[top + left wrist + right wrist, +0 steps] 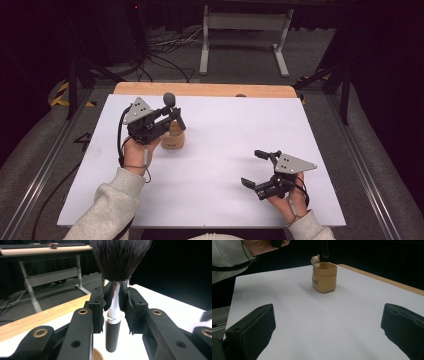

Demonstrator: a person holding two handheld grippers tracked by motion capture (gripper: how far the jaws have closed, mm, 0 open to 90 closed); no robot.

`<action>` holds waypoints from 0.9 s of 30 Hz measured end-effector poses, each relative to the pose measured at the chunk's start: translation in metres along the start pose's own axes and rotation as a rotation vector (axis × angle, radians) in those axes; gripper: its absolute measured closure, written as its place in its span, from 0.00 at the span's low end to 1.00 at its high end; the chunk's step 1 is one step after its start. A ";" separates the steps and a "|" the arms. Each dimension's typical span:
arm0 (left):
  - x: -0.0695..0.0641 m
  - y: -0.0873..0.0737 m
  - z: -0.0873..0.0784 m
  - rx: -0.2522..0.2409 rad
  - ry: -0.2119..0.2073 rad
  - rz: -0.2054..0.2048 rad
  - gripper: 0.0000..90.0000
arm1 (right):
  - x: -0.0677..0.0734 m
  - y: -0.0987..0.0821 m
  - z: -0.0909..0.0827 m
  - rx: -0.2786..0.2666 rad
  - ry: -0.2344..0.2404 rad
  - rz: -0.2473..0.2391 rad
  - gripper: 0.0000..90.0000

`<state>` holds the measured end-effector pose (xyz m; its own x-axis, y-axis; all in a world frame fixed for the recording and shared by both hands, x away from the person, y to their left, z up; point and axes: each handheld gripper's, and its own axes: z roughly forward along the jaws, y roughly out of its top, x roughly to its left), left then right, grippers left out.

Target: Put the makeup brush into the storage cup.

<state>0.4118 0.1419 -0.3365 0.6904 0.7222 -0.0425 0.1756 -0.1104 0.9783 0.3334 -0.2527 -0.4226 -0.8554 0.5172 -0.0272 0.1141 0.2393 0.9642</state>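
A makeup brush (115,297) with dark bristles, a silver ferrule and a black handle stands upright, bristles up. My left gripper (115,302) is shut on its ferrule. In the high view the left gripper (176,117) holds the brush (169,98) just above a tan cup (172,140) at the table's left middle. The cup (324,277) has a small bear figure (315,260) on its rim, and the brush's handle tip (325,251) hangs over its mouth. My right gripper (253,168) rests open at the front right with nothing between its jaws, pointed at the cup (97,355).
A white sheet (225,130) covers the table, with a wooden strip (200,90) along the far edge. Behind the table stand a grey desk frame (245,22) and loose cables (165,45) on the floor. The person's sleeve (227,257) reaches in from the left.
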 end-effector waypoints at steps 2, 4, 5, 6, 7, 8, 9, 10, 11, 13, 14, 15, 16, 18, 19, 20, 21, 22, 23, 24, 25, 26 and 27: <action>0.001 -0.001 0.001 0.004 0.019 0.003 0.78 | 0.000 0.000 0.000 0.001 0.002 0.001 0.00; 0.002 -0.001 0.002 0.008 0.040 -0.001 0.78 | 0.000 0.000 0.001 0.001 0.004 0.002 0.00; 0.003 -0.002 0.003 0.005 0.049 -0.011 0.78 | 0.000 0.000 0.001 0.004 0.005 0.004 0.00; 0.004 -0.002 0.003 0.006 0.057 -0.011 0.78 | 0.000 -0.001 0.001 0.004 0.008 0.005 0.00; 0.005 -0.003 0.003 0.007 0.066 -0.018 0.78 | 0.000 -0.001 0.002 0.005 0.010 0.006 0.00; 0.005 -0.003 0.003 0.007 0.066 -0.018 0.78 | 0.000 -0.001 0.002 0.008 0.013 0.005 0.00; 0.007 -0.004 0.003 0.009 0.082 -0.021 0.78 | 0.001 -0.001 0.003 0.009 0.015 0.006 0.00; 0.007 -0.004 0.003 0.009 0.082 -0.021 0.78 | 0.001 -0.001 0.003 0.009 0.015 0.006 0.00; 0.007 -0.004 0.004 0.007 0.098 -0.020 0.78 | 0.001 -0.001 0.003 0.009 0.017 0.006 0.00; 0.008 -0.005 0.004 0.007 0.110 -0.019 0.78 | 0.001 -0.002 0.003 0.011 0.016 0.004 0.00; 0.008 -0.005 0.004 0.005 0.115 -0.018 0.78 | 0.001 -0.002 0.003 0.010 0.018 0.005 0.00; 0.009 -0.006 0.004 0.003 0.115 -0.018 0.78 | 0.001 -0.002 0.003 0.011 0.017 0.005 0.00; 0.009 -0.006 0.004 0.000 0.114 -0.016 0.78 | 0.001 -0.002 0.003 0.013 0.015 0.002 0.00; 0.010 -0.007 0.005 0.000 0.111 -0.006 0.78 | 0.001 -0.002 0.004 0.016 0.013 -0.003 0.00; 0.009 -0.008 0.005 -0.003 0.108 0.001 0.78 | 0.001 -0.002 0.004 0.016 0.014 -0.004 0.00; 0.010 -0.010 0.006 -0.002 0.110 0.019 0.78 | 0.001 -0.002 0.004 0.015 0.015 -0.005 0.00; 0.010 -0.010 0.006 -0.002 0.110 0.019 0.78 | 0.001 -0.002 0.004 0.015 0.015 -0.005 0.00; 0.010 -0.011 0.006 0.001 0.118 0.032 0.78 | 0.001 -0.002 0.004 0.015 0.014 -0.007 0.00; 0.011 -0.013 0.007 0.006 0.120 0.044 0.77 | 0.001 -0.002 0.004 0.014 0.015 -0.007 0.00; 0.012 -0.015 0.008 0.010 0.120 0.049 0.77 | 0.001 -0.002 0.004 0.012 0.016 -0.004 0.00; 0.013 -0.017 0.009 0.008 0.113 0.039 0.78 | 0.001 -0.002 0.004 0.012 0.017 -0.004 0.00; 0.014 -0.018 0.009 0.010 0.106 0.028 0.78 | 0.001 -0.001 0.004 0.012 0.017 -0.004 0.00; 0.015 -0.019 0.010 0.010 0.104 0.019 0.78 | 0.001 -0.002 0.004 0.011 0.018 -0.003 0.00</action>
<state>0.4259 0.1486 -0.3579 0.6168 0.7871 -0.0021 0.1704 -0.1309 0.9766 0.3339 -0.2494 -0.4250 -0.8647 0.5016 -0.0255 0.1170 0.2504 0.9610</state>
